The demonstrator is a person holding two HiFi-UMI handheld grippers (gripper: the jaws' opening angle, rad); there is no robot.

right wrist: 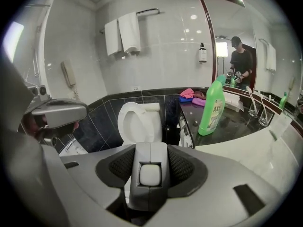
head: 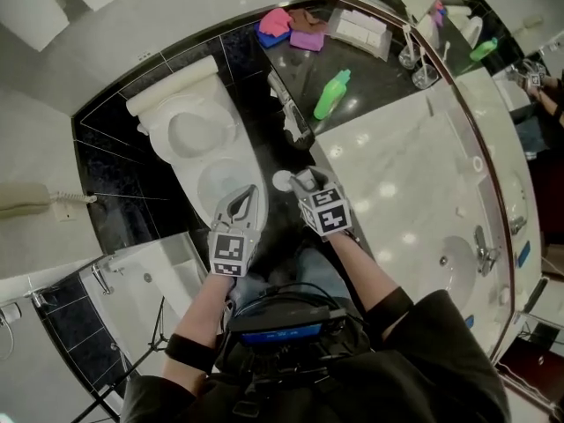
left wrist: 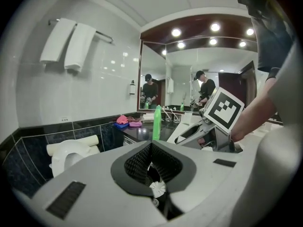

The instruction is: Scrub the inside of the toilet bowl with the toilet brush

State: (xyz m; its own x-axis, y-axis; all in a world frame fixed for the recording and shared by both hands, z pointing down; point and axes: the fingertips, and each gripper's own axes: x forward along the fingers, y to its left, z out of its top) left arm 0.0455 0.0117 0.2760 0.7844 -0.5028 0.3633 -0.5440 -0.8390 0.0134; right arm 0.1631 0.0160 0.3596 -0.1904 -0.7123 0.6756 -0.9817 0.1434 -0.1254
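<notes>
**Here, a grey handle sits in the right jaws**

The toilet (head: 198, 148) is white and glossy. Its lid stands up against the black wall tiles and the bowl lies open. The left gripper (head: 245, 199) hangs over the bowl's front rim, its jaws pressed together on nothing. Just beside it, the right gripper (head: 304, 181) is over the dark floor between the toilet and the counter (head: 397, 192). It clamps a grey handle (right wrist: 150, 152) with a white square face. No bristles show. A green bottle (head: 331, 94) stands on the counter.
</notes>
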